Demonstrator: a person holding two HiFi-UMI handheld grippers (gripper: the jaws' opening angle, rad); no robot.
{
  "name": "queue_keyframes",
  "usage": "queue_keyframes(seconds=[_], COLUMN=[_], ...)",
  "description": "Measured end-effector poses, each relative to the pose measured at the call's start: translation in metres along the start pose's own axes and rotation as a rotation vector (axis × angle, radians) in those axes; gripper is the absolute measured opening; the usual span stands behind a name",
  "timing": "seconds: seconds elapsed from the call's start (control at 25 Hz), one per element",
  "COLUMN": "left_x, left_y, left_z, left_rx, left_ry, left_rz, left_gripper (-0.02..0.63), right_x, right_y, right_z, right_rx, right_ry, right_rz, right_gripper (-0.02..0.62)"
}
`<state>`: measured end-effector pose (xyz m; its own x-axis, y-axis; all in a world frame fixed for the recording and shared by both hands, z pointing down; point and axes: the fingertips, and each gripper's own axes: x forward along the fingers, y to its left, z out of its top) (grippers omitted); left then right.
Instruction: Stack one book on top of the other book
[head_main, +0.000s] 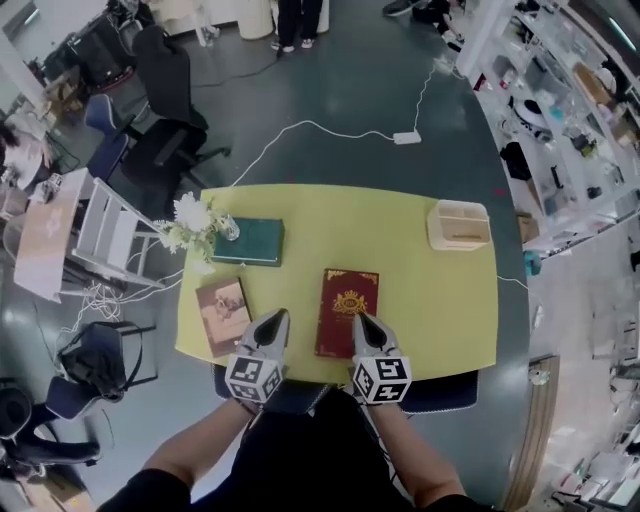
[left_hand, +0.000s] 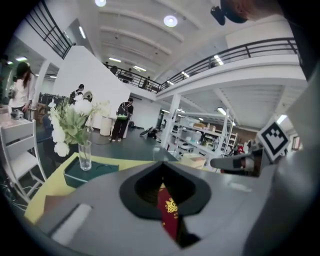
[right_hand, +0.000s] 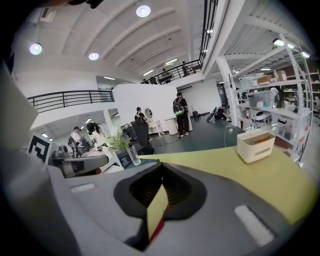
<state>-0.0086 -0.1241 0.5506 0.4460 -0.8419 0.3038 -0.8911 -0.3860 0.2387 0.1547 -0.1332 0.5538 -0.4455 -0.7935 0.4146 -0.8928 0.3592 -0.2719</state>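
Note:
A dark red book with a gold emblem lies flat near the front middle of the yellow table. A green book lies further back on the left, and a brown book lies at the front left. My left gripper hovers shut between the brown and red books, holding nothing. My right gripper is shut and empty over the red book's front right corner. In the left gripper view the red book shows through the slit of the shut left gripper. The right gripper is shut too.
A glass vase of white flowers stands at the green book's left end. A cream box sits at the table's back right. Chairs, cables and shelves surround the table, and people stand in the distance.

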Motion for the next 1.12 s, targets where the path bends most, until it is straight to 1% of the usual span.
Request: queue_keyframes(seconds=[0.16,0.32,0.4,0.6,0.96,1.12], left_x=[-0.035,-0.062,-0.074,-0.097,-0.112,-0.121], left_y=[-0.001,-0.013,-0.016,-0.009,0.009,0.021], left_z=[0.027,0.042,0.046,0.054,0.056,0.053], left_rx=[-0.011,-0.038,-0.032,-0.024,-0.055,-0.07], left_ry=[-0.007,-0.034,-0.044,-0.063,-0.08,-0.083], left_rz=[-0.003,-0.052,-0.06,-0.042,-0.013,0.01], left_gripper=[0.008,0.008,0.008,0.008,0.008,0.008], right_x=[-0.018,-0.03,-0.035,-0.04,-0.033,-0.024], right_y=[0.034,0.061,0.073,0.1,0.127,0.145], right_z=[0.016,0.032,0.042,0.055,0.055,0.049], right_rx=[-0.002,-0.007,-0.011,-0.038,-0.062,-0.087], right_ry=[0.013,0.008,-0.006,-0.031,-0.027,-0.005], right_rz=[0.022,0.071,0.097,0.138,0.177,0.207], right_gripper=[0.003,0.003,0.003,0.003,0.003,0.003])
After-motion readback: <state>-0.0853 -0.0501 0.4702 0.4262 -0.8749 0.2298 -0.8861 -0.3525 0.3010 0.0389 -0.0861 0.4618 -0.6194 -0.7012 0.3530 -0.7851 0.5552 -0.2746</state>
